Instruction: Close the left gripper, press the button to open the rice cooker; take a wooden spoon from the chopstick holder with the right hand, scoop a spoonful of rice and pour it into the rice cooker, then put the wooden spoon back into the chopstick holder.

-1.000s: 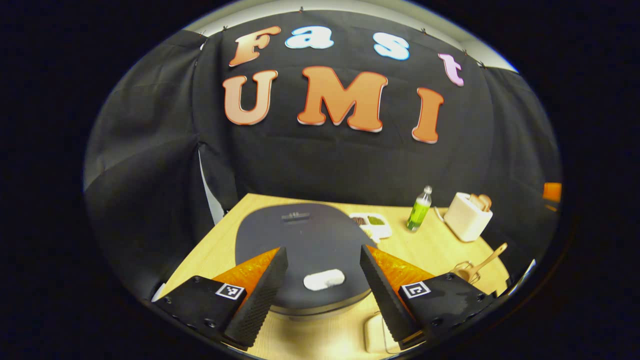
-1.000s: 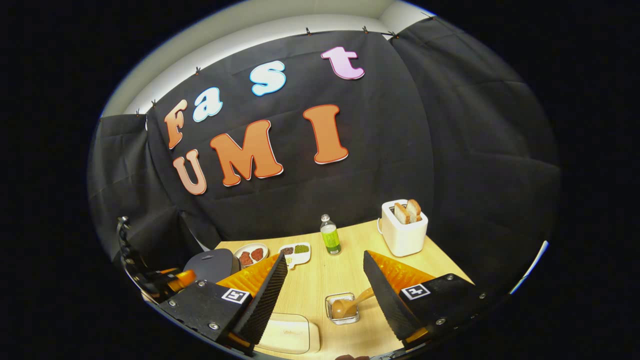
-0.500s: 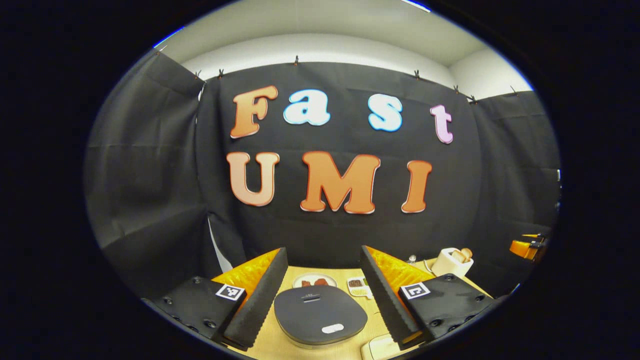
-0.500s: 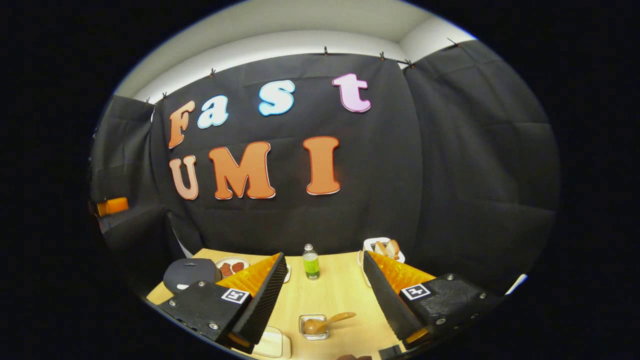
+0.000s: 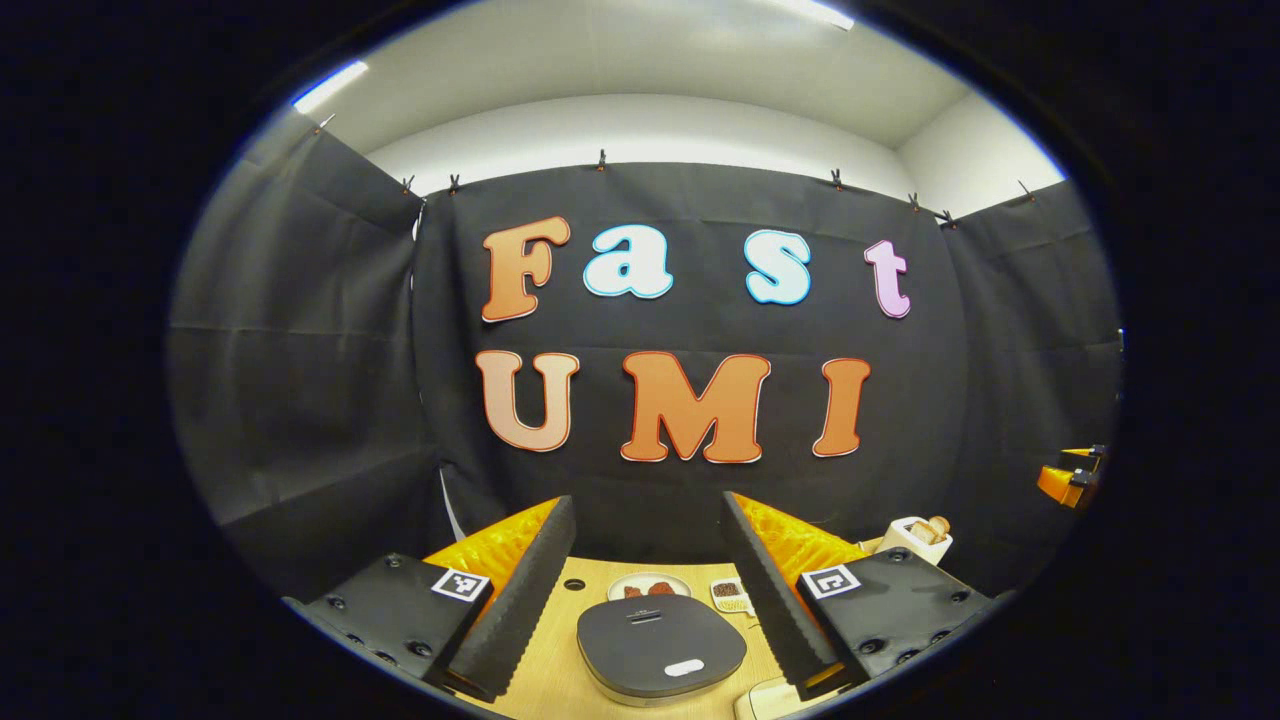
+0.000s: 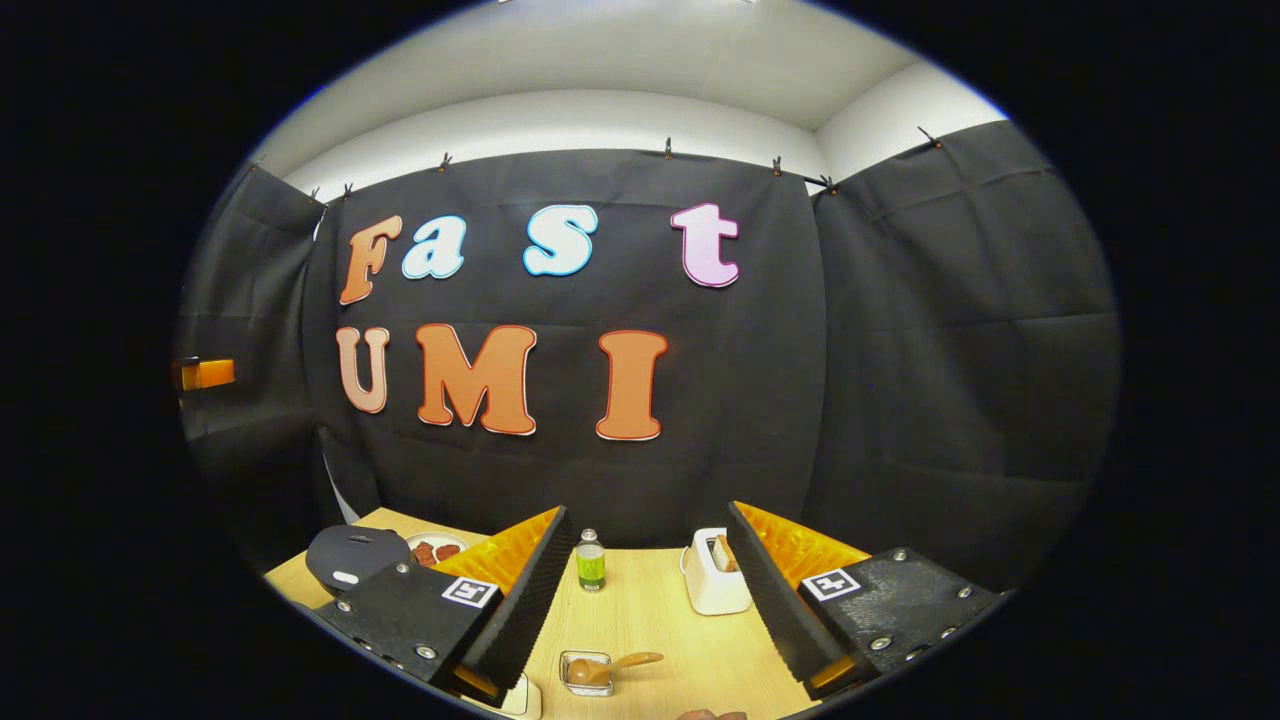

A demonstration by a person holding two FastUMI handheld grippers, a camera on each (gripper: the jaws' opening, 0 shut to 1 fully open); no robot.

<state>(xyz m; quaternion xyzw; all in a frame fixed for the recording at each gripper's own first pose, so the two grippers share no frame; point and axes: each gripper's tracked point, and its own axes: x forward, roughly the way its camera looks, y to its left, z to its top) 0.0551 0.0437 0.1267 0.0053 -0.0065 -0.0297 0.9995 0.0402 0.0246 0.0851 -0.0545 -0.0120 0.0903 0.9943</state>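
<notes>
Both claws are held wide and empty: the left claw (image 5: 648, 585) above the lidded rice cooker (image 5: 661, 648), the right claw (image 6: 650, 590) above the wooden spoon (image 6: 603, 667).

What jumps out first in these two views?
In the left gripper view, the dark rice cooker sits closed on the wooden table, framed by the open left claw. In the right gripper view, the open right claw looks over a wooden spoon resting in a small clear holder near the table's front, with a green bottle and a white toaster farther back.
</notes>
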